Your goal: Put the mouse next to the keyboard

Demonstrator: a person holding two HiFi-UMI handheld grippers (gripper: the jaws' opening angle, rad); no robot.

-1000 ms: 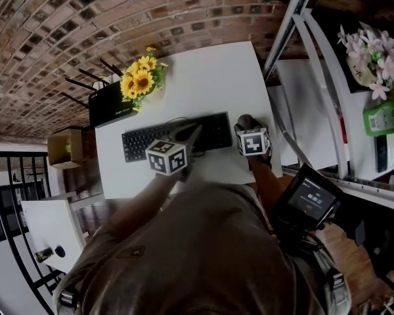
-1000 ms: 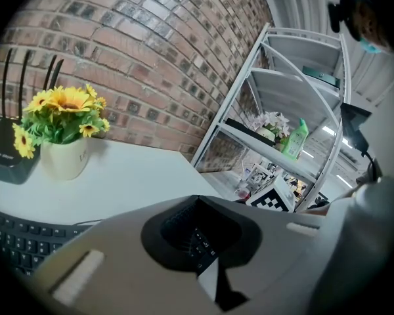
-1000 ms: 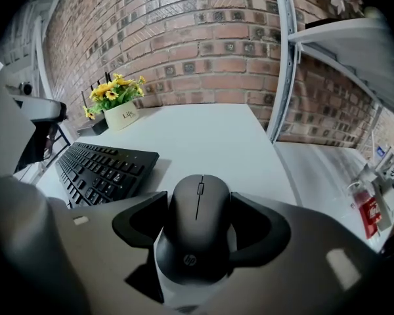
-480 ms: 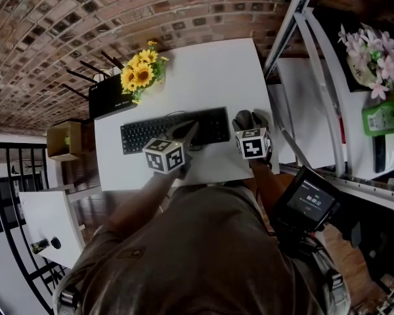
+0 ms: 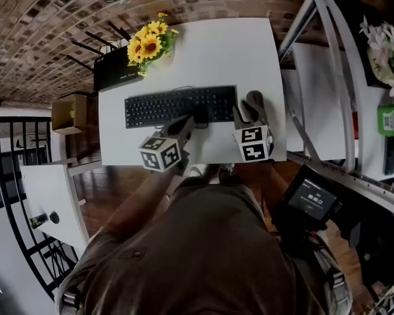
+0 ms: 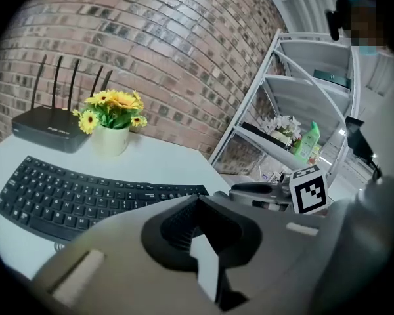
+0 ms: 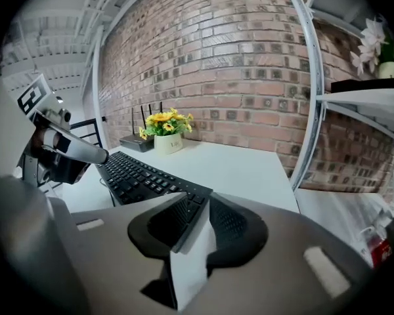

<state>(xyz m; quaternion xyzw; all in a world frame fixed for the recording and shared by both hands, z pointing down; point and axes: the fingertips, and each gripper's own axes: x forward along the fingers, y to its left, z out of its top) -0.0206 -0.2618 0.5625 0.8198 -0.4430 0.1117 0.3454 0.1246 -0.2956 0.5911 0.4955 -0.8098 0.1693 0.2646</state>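
The mouse (image 5: 256, 102) is found just ahead of the right gripper (image 5: 240, 115), slightly to its right, beside the right end of the keyboard (image 5: 180, 105). Its long axis is judged to run along the gripper's line. The left gripper (image 5: 188, 121) is farther off. Both pairs of jaws are pressed together, empty. A smooth, rounded, dark shell is presented beside flat, ridged black keys.

No print can be read anywhere
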